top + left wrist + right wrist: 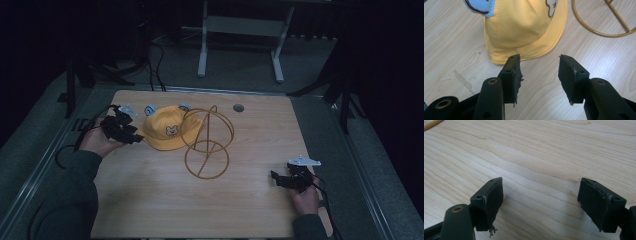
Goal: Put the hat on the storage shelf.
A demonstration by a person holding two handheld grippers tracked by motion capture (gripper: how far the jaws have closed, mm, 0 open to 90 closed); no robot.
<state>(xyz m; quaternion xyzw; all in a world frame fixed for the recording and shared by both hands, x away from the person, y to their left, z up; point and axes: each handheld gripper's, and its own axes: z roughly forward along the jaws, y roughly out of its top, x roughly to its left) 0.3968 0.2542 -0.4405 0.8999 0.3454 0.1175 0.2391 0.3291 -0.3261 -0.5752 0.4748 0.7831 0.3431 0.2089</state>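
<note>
**Yellow hat beside a wire stand, both claws released**

The wooden counter (150, 210) carries two things near its far middle part. The bigger one is a gold wire stand (207, 145) with a round ring at the base and a dome of wire loops above it. It stands upright. Just left of it lies a yellow hat (167, 131) with a small bear face on the front and blue ears on top. The hat's right edge is touching or overlapping the wire stand in the high view; I cannot tell which.

The left claw (131, 134) is just beside the left brim of the hat. In the left gripper view its jaws stand apart with the hat (524, 32) brim just in front of them, and nothing is between them. The right claw (276, 177) rests low over the counter near the right front, well apart from the hat. Its jaws are wide apart over bare wood (536, 157).
</note>
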